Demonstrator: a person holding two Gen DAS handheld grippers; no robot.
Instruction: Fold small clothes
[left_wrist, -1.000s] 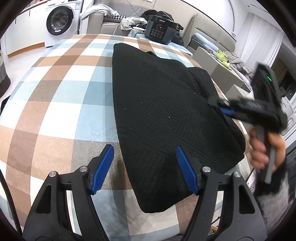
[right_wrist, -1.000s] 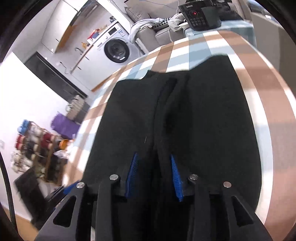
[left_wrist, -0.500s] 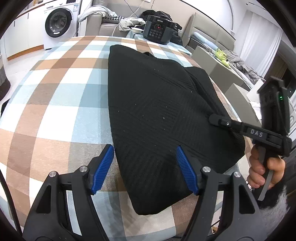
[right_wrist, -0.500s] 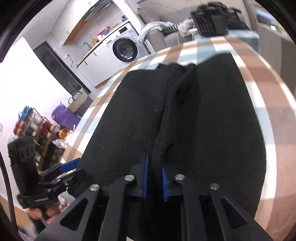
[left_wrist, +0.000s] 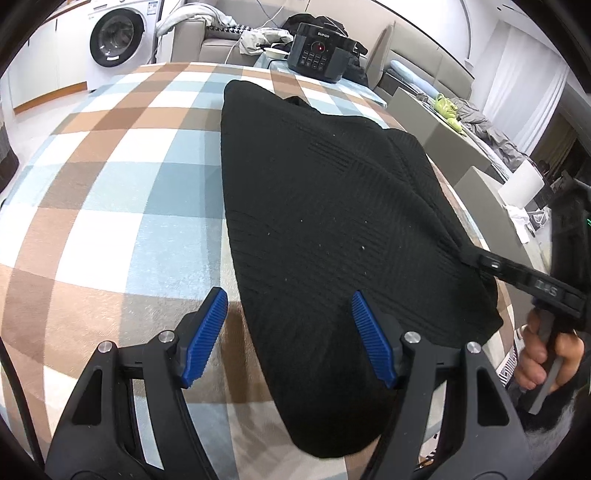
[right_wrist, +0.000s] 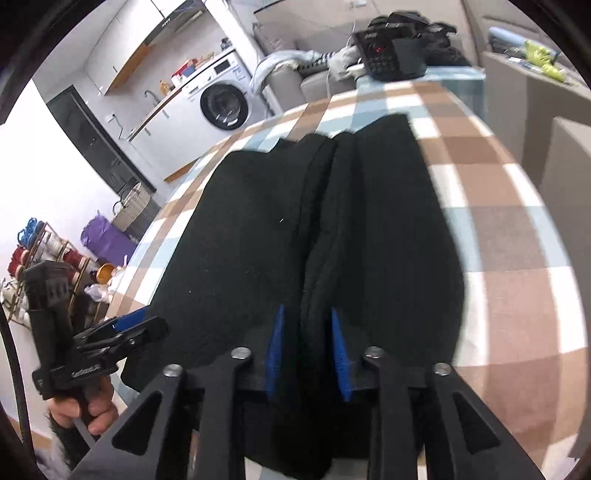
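A black knit garment (left_wrist: 325, 206) lies folded lengthwise on the checked tablecloth (left_wrist: 122, 206). My left gripper (left_wrist: 290, 332) is open just above the cloth, its fingers either side of the garment's near left edge. My right gripper (right_wrist: 306, 347) has its blue pads partly apart around a raised fold of the garment (right_wrist: 317, 236) at its near end. In the left wrist view the right gripper (left_wrist: 476, 260) touches the garment's right edge. The left gripper (right_wrist: 122, 325) shows at the left of the right wrist view.
A black electric cooker (left_wrist: 319, 55) stands at the table's far end. A washing machine (left_wrist: 118, 40) and a sofa with clothes (left_wrist: 225, 33) lie beyond. A grey box (left_wrist: 432, 110) stands off the table's right side. The table edge runs close on the right.
My right gripper closed on the garment's fold half a second ago and its pads have since spread apart a little. The left gripper stays open in nearly the same place.
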